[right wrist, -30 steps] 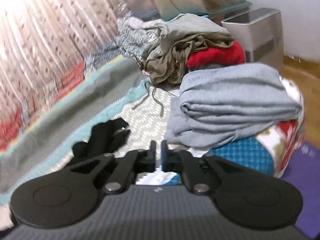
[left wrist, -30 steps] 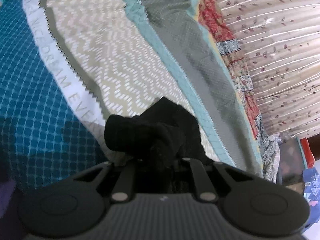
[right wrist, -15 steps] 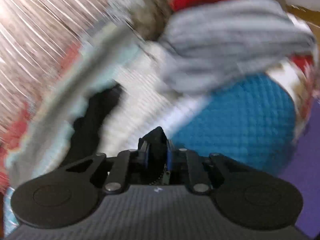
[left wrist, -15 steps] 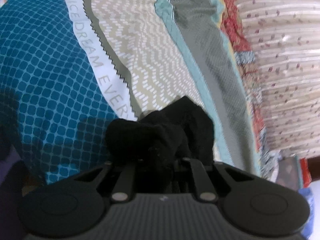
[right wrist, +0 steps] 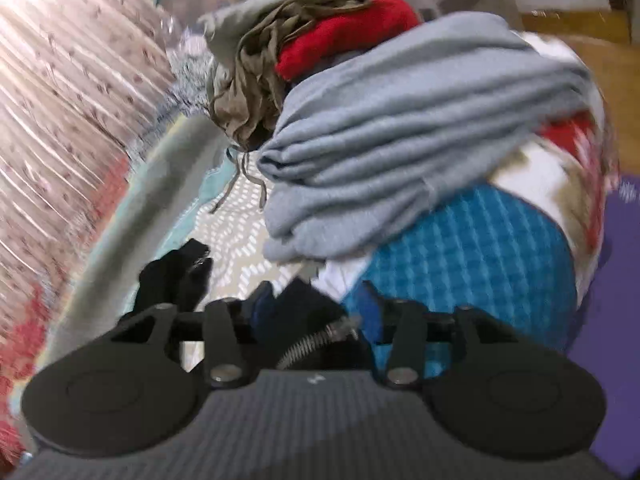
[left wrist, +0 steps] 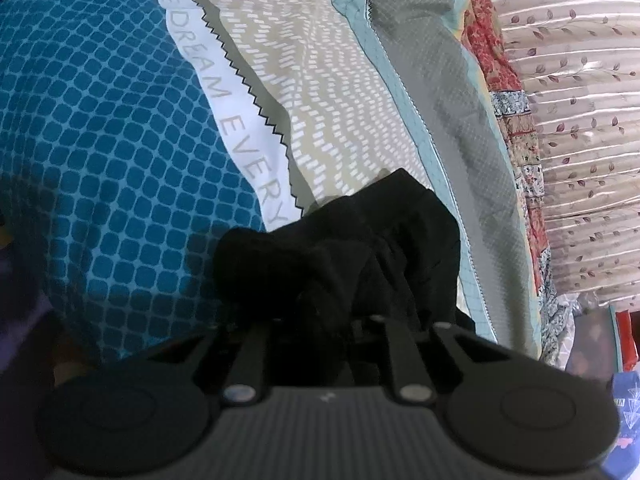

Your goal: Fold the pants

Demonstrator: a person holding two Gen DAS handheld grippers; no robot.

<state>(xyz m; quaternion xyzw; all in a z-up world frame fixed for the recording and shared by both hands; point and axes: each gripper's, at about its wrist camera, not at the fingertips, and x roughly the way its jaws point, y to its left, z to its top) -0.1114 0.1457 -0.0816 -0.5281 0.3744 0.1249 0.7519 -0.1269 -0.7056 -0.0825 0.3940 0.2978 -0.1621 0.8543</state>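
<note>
Left claw [left wrist: 320, 312] clamped on bunched black pants [left wrist: 344, 248] over the bed [left wrist: 100, 140]; right claw [right wrist: 312, 312] spread, pinching a dark fold.

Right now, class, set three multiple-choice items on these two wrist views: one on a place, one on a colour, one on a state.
1. Where does the folded grey garment lie?
A. on the bed cover
B. on the wooden floor
C. over the curtain

2. What colour are the pants at the left gripper?
A. red
B. black
C. beige

3. How are those pants now?
A. spread flat
B. folded in a neat square
C. bunched in a lump

Key:
1 A: the grey garment rests on the bed cover, in front of a red garment.
2 B: the pants are black against the patterned cover.
3 C: the cloth is gathered in creased folds at the left gripper, and it hides the fingertips.
</note>
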